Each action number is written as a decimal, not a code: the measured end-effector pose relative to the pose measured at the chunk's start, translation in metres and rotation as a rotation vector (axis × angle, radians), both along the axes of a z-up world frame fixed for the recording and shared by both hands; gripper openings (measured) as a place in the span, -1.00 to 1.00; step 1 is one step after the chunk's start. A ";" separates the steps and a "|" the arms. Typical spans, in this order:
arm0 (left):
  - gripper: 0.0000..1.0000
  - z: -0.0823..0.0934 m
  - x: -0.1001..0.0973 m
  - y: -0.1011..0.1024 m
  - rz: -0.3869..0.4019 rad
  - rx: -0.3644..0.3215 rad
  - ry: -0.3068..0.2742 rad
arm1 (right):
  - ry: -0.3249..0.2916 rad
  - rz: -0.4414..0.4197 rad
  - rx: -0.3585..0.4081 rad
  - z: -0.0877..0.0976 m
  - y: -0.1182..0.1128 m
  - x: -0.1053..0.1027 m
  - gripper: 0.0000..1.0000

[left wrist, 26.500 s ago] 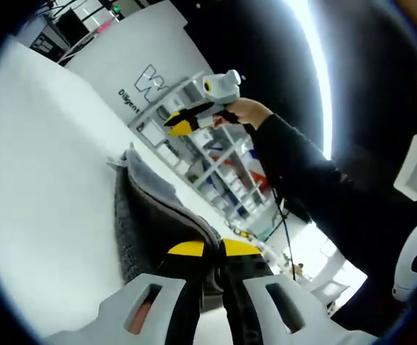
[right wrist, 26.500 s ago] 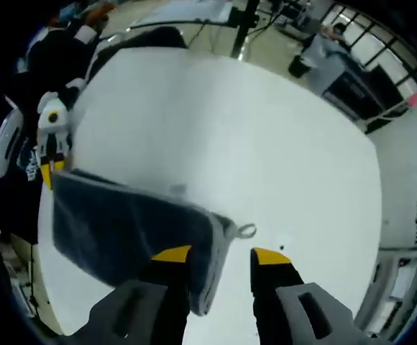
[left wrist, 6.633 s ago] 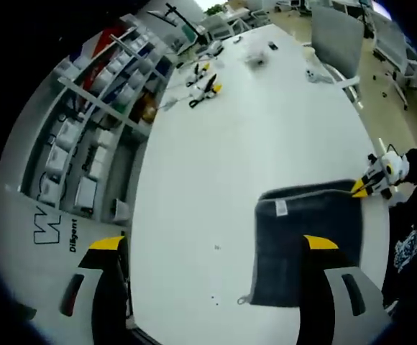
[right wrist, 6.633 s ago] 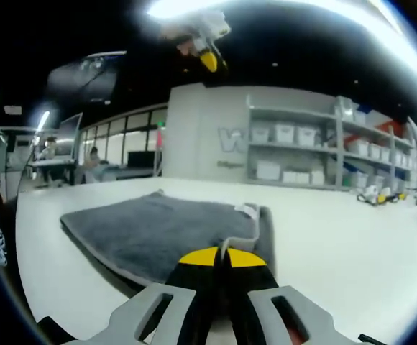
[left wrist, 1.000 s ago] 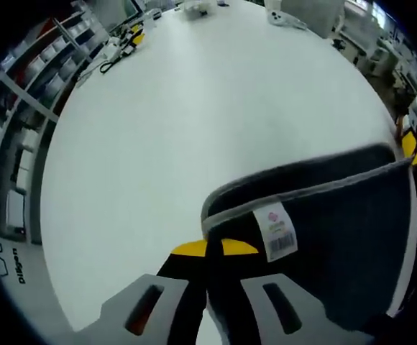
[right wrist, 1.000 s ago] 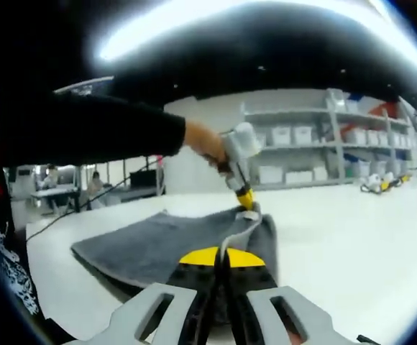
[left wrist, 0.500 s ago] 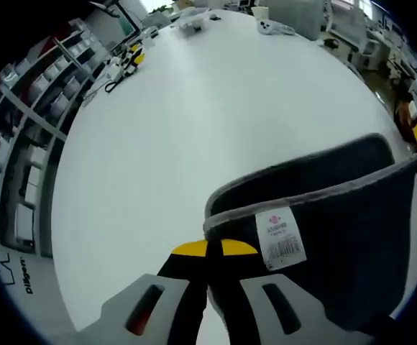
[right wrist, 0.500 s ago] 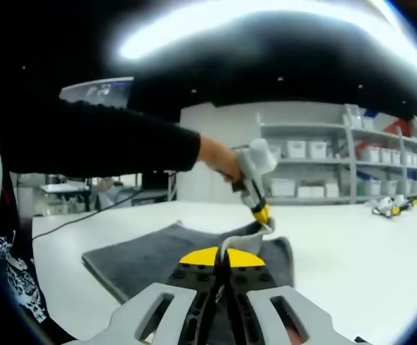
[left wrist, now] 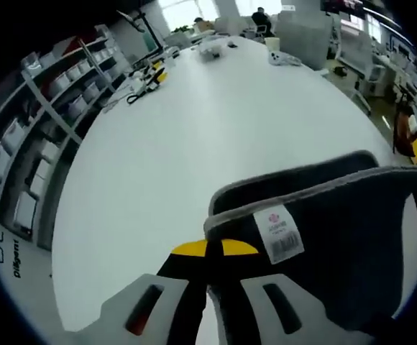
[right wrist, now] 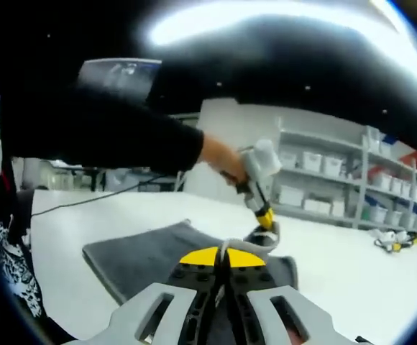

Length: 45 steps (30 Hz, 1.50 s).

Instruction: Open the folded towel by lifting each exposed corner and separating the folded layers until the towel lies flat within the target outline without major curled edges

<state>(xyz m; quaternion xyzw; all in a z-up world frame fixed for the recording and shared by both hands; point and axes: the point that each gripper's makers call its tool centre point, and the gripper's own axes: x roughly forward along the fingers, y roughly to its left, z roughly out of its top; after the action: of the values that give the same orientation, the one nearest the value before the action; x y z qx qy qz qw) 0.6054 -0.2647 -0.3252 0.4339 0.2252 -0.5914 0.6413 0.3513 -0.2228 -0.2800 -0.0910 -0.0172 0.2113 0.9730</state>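
Two claws pinch the grey towel [left wrist: 338,223] on the white counter [left wrist: 194,136]: left claw [left wrist: 216,249] beside its label [left wrist: 277,233], right claw [right wrist: 221,256] at an edge. Shelves [left wrist: 36,136] stand at 9 o'clock. Since a second ago the left-held corner has risen higher.

White table [left wrist: 194,129], storage shelves [left wrist: 43,136] alongside, bright ceiling light [right wrist: 280,18].

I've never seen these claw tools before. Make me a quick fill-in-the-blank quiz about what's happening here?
1. Both claws are shut on the dark grey ____.
2. The small white label on it shows a pink logo and a ____.
3. It rests on a large ____ table.
4. The left claw has ____ tips.

Answers: towel; barcode; white; yellow
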 end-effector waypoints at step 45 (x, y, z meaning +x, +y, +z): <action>-0.96 0.027 0.026 0.100 0.117 -0.215 -0.088 | -0.026 0.175 -0.200 0.028 0.139 0.004 -1.00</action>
<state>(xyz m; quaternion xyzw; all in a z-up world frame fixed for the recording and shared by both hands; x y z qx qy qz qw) 0.6311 -0.1647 -0.2978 0.3744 0.1568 -0.5541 0.7268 0.3558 -0.0837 -0.2519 -0.1884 -0.0167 0.2947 0.9367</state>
